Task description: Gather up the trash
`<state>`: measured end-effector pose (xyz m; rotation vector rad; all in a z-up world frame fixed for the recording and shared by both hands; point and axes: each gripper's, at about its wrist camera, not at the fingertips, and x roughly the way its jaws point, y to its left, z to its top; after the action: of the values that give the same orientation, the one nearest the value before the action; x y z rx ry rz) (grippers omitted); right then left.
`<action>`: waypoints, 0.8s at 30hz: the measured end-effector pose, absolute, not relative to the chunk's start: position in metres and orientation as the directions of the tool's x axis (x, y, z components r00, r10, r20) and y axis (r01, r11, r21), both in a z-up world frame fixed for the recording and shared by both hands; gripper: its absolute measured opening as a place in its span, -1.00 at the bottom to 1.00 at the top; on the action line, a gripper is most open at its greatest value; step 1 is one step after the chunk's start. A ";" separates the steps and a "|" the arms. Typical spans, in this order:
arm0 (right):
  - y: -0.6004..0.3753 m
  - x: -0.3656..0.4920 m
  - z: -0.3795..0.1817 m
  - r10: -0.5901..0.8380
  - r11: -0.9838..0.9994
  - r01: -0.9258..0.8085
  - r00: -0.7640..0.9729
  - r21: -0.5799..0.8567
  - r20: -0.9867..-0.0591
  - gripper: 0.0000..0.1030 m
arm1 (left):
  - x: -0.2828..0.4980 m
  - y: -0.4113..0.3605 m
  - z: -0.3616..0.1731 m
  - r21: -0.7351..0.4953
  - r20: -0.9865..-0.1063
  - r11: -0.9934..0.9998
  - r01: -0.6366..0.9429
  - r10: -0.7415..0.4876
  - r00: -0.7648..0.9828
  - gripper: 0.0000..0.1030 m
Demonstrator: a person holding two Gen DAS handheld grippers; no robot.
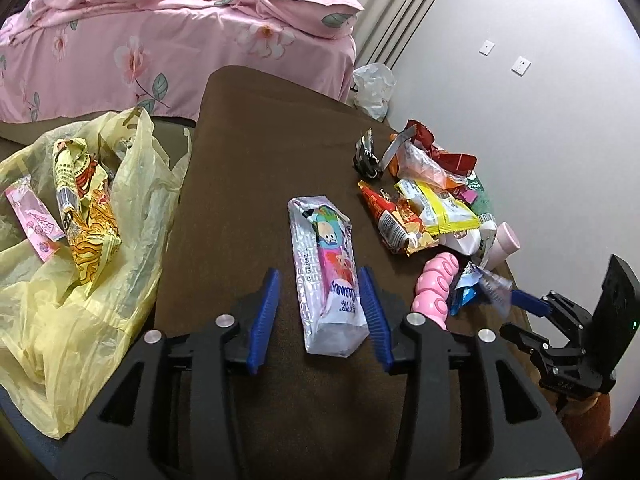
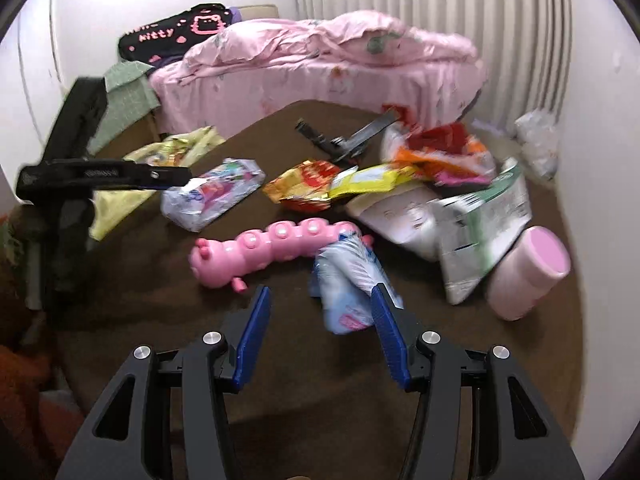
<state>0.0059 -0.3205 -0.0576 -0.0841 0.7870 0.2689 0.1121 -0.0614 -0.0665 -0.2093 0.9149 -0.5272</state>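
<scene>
In the left wrist view, the left claw (image 1: 320, 312) is standing apart over the brown worktop (image 1: 248, 168), its blue pads either side of a silvery cartoon-printed wrapper (image 1: 326, 276) lying flat; the right pad is just beside the wrapper's edge, the left one clear of it. To the left a yellow plastic bag (image 1: 120, 220) is gaping open, holding a crumpled yellow-and-orange noodle packet (image 1: 86, 216) and a pink wrapper (image 1: 34, 222). A heap of wrappers (image 1: 424, 208) is lying to the right, near a pink caterpillar toy (image 1: 436, 288). The right claw (image 1: 524, 304) is showing at the right edge with a blue-and-white wrapper (image 1: 480, 284) at its tip.

In the right wrist view, somewhat blurred, the right claw (image 2: 320, 320) is standing wide apart, the blue-and-white wrapper (image 2: 348, 280) lying against its right pad while the left pad is touching nothing. This view alone is showing a pink-capped bottle (image 2: 528, 276) whole and a black Hello Kitty bag (image 2: 172, 34) beyond the pink bed (image 2: 320, 68). The yellow bag's contents are hidden here.
</scene>
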 end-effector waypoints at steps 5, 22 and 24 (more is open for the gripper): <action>-0.314 0.006 -0.061 0.028 0.961 -0.206 0.736 -0.185 -0.676 -0.05 | 0.112 -0.064 -0.067 -0.390 -0.702 0.854 0.345 -0.518 0.489 -0.20; -0.385 0.062 -0.089 0.211 0.969 -0.062 0.705 0.238 -0.677 -0.37 | 0.102 -0.065 -0.062 -0.326 -0.697 0.868 0.374 -0.488 0.526 0.06; -0.380 0.060 -0.090 0.268 0.957 -0.109 0.684 0.268 -0.679 -0.61 | 0.102 -0.067 -0.064 -0.321 -0.706 0.868 0.380 -0.487 0.515 0.06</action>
<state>0.0605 -0.3797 -0.0903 0.2136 0.7911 0.2126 0.1016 -0.0665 -0.0638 -0.1309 0.8887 -0.5225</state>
